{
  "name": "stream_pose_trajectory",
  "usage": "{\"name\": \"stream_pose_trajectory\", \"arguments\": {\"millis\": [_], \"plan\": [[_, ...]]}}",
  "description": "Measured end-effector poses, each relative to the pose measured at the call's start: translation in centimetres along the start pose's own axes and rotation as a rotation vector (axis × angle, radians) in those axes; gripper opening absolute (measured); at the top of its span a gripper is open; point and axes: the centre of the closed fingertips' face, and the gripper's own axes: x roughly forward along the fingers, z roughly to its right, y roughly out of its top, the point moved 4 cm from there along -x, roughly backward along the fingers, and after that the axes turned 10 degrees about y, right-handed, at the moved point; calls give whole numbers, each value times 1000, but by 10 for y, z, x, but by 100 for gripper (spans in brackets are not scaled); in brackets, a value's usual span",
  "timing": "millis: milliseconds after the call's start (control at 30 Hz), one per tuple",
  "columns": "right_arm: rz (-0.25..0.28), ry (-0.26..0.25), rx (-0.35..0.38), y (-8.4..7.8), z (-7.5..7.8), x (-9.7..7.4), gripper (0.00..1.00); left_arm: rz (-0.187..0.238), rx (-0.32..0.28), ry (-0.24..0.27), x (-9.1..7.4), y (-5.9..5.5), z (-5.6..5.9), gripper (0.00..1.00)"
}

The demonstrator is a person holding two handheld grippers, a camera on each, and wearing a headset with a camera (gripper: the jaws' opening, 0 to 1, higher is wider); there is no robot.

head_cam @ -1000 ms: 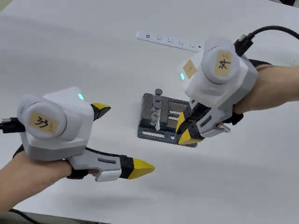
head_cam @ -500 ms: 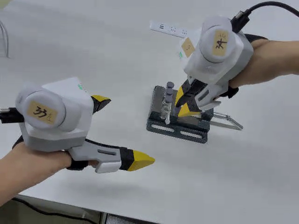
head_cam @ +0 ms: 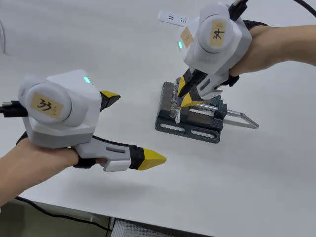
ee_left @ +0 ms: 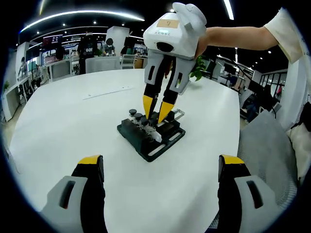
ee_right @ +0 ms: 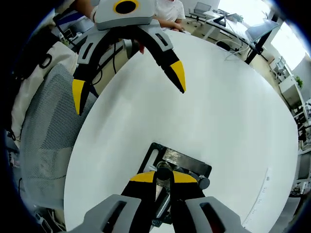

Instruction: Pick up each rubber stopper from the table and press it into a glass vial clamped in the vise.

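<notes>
A black vise stands on the white table and clamps a row of glass vials. Two vials at the far end carry grey stoppers. My right gripper points down over the row, its jaws nearly together on a dark rubber stopper right above the vials. Another stoppered vial sits beside it. My left gripper hovers open and holds nothing, to the left of the vise; it is the gripper at the top of the right gripper view.
The vise's screw handle sticks out to the right. A white power strip lies at the far side of the table. A grey mesh chair stands off the table's edge, and the near edge is just below my left hand.
My right gripper has moved from the handle side of the vise to right over the row of vials. The left gripper has stayed open in about the same place.
</notes>
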Motion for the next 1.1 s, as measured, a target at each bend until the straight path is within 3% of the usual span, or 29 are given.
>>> {"name": "stream_pose_trajectory", "arguments": {"millis": [567, 767, 933, 1100], "plan": [[-26, 10, -2, 1, 6, 4, 6, -10, -13, -8, 0, -5, 2, 97], [-80, 3, -16, 4, 4, 6, 5, -9, -16, -11, 0, -5, 3, 97], [-62, 14, 56, 4, 5, 6, 5, -5, -20, -10, 0, -5, 3, 97], [-68, 28, 48, 3, 6, 5, 4, -2, -21, -11, 0, -3, 6, 97]]}}
